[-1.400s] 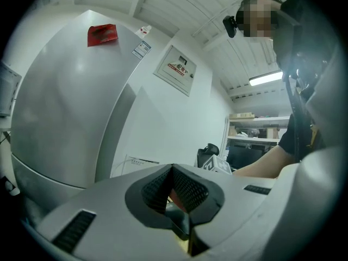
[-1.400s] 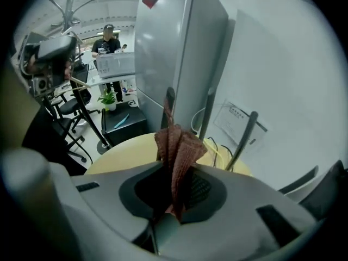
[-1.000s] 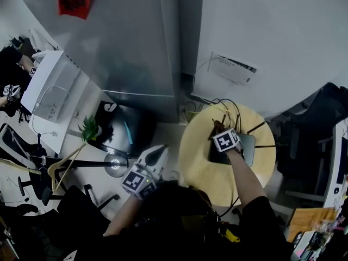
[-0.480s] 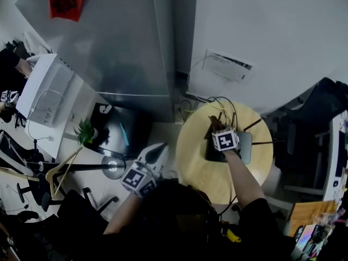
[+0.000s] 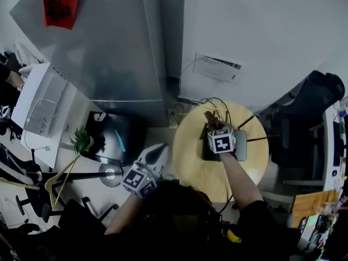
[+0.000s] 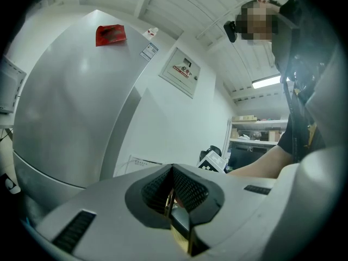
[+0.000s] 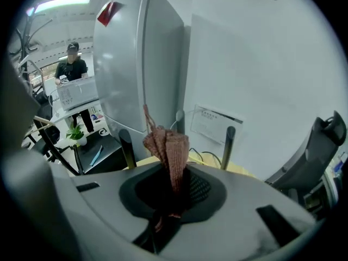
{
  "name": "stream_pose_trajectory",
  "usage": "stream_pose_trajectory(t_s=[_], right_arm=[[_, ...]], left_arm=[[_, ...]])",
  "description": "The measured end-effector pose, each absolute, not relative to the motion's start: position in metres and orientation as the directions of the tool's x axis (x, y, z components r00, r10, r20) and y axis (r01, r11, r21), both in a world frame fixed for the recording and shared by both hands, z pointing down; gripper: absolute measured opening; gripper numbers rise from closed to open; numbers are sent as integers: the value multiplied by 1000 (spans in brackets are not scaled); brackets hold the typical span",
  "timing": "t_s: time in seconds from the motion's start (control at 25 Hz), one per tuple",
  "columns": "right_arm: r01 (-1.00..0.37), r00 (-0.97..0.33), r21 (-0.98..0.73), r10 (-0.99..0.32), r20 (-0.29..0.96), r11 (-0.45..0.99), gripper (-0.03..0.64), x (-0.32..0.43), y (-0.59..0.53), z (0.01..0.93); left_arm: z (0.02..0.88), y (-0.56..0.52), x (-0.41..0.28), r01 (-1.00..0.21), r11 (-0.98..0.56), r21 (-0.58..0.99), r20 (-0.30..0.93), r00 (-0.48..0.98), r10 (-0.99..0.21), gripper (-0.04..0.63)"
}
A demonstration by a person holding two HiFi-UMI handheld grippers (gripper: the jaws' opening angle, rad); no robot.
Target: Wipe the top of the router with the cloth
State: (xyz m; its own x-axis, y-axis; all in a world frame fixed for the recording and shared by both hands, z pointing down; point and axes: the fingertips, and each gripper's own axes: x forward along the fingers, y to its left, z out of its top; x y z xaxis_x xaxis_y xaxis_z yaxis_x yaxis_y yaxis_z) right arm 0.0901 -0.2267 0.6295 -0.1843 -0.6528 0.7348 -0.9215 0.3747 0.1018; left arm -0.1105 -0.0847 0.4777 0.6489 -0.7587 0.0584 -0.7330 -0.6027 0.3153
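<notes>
Saw silver fridge [image 5: 119, 48] at left with red paper [image 5: 60, 5] on its door. Noted left gripper [image 5: 157, 150] held low beside the round yellow table [image 5: 193, 165], clear of it, jaws pressed together on nothing. Found right gripper [image 5: 211, 125] further right, over the table, clamped on a reddish cloth [image 7: 168, 140] bunched up between the jaws. Spotted the cloth poking out past the tips toward the table's back edge. Logged dark router [image 5: 241, 148] flat on the table, under and just right of that gripper, two upright antennas [image 7: 229, 143] flanking the cloth in right gripper view. Could not tell cloth-to-router contact. Saw dark chair [image 5: 315, 97] far right.
</notes>
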Motion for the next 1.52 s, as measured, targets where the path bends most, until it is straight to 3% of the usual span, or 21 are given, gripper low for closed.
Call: stream_pose_trajectory(t_s=[0.76, 1.12, 1.52], right_arm=[[-928, -239, 140, -837, 492, 347, 61, 100, -201, 538], [-890, -85, 231, -642, 762, 392, 61, 154, -180, 659], [-845, 81, 335, -521, 850, 416, 61, 167, -209, 682]], left_arm=[[464, -77, -81, -665, -675, 321, 12, 715, -699, -8], [475, -72, -74, -676, -668, 312, 61, 716, -696, -8], [485, -80, -89, -723, -611, 322, 103, 669, -736, -8]])
